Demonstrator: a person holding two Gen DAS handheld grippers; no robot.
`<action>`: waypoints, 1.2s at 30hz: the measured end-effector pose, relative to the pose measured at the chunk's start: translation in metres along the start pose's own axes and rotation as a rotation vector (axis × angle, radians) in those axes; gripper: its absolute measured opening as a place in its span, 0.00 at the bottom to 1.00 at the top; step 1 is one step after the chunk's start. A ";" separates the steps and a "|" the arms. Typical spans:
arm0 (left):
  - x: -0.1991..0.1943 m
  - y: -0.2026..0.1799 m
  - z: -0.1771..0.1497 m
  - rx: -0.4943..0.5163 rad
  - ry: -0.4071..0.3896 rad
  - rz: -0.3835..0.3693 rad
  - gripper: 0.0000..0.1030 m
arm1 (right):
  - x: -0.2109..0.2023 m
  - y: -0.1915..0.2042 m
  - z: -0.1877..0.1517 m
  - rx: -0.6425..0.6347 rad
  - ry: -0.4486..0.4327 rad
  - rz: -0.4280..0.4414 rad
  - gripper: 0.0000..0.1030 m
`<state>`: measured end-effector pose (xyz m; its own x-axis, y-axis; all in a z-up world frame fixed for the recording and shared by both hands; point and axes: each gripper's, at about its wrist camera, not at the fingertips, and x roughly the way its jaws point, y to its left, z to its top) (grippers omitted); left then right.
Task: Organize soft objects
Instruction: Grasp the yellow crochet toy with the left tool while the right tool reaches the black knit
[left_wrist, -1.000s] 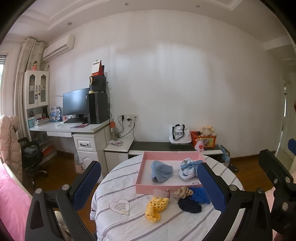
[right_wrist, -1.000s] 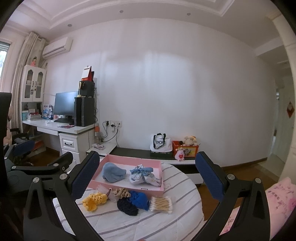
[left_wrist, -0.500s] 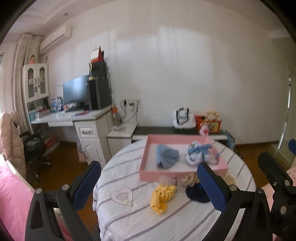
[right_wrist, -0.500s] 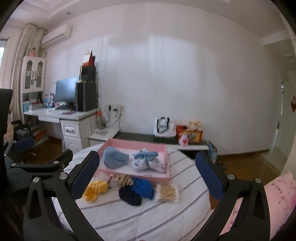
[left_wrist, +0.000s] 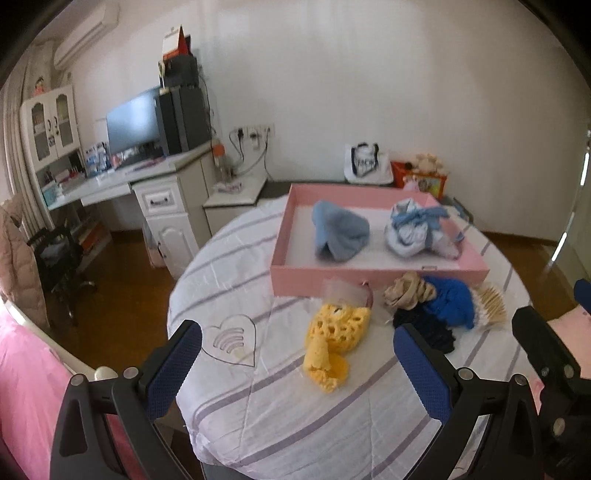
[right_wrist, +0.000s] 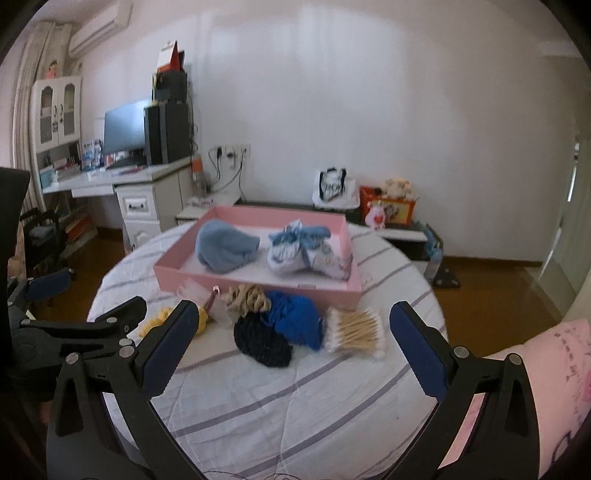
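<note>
A pink tray (left_wrist: 376, 276) (right_wrist: 258, 286) on the round striped table holds a blue cloth (left_wrist: 340, 230) (right_wrist: 225, 245) and a white-and-blue bundle (left_wrist: 417, 230) (right_wrist: 306, 251). In front of it lie a yellow knitted piece (left_wrist: 332, 339) (right_wrist: 201, 319), a beige scrunchie (left_wrist: 406, 293) (right_wrist: 247, 297), a bright blue piece (left_wrist: 452, 301) (right_wrist: 295, 321) and a dark navy piece (left_wrist: 424, 328) (right_wrist: 262, 343). My left gripper (left_wrist: 297, 360) hangs open above the table's near edge, short of the yellow piece. My right gripper (right_wrist: 291, 339) is open too, with the dark and blue pieces seen between its fingers, not touching.
A pack of cotton swabs (right_wrist: 354, 334) (left_wrist: 487, 306) lies right of the blue piece, and a clear wrapper (right_wrist: 199, 291) by the tray. A white desk (left_wrist: 147, 181) with a monitor stands at the left wall, a low bench (right_wrist: 369, 218) behind the table, pink bedding (right_wrist: 517, 387) nearby.
Both grippers have tilted down and come closer to the table; the tray and soft pieces now look larger and lower in both views. Nothing on the table moved.
</note>
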<state>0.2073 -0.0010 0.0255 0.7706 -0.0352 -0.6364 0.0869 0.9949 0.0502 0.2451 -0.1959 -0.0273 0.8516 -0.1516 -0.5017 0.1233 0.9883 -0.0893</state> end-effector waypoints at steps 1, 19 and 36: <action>0.005 0.001 0.000 0.001 0.013 -0.001 1.00 | 0.004 0.001 -0.002 -0.004 0.012 0.000 1.00; 0.117 0.003 -0.009 0.046 0.168 -0.029 0.97 | 0.087 0.003 -0.042 0.032 0.261 0.053 0.83; 0.161 0.017 -0.018 0.015 0.218 -0.178 0.31 | 0.123 0.011 -0.044 0.127 0.339 0.129 0.66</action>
<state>0.3213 0.0115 -0.0901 0.5888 -0.1867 -0.7864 0.2195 0.9733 -0.0667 0.3283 -0.2041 -0.1282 0.6504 -0.0010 -0.7596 0.1066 0.9902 0.0899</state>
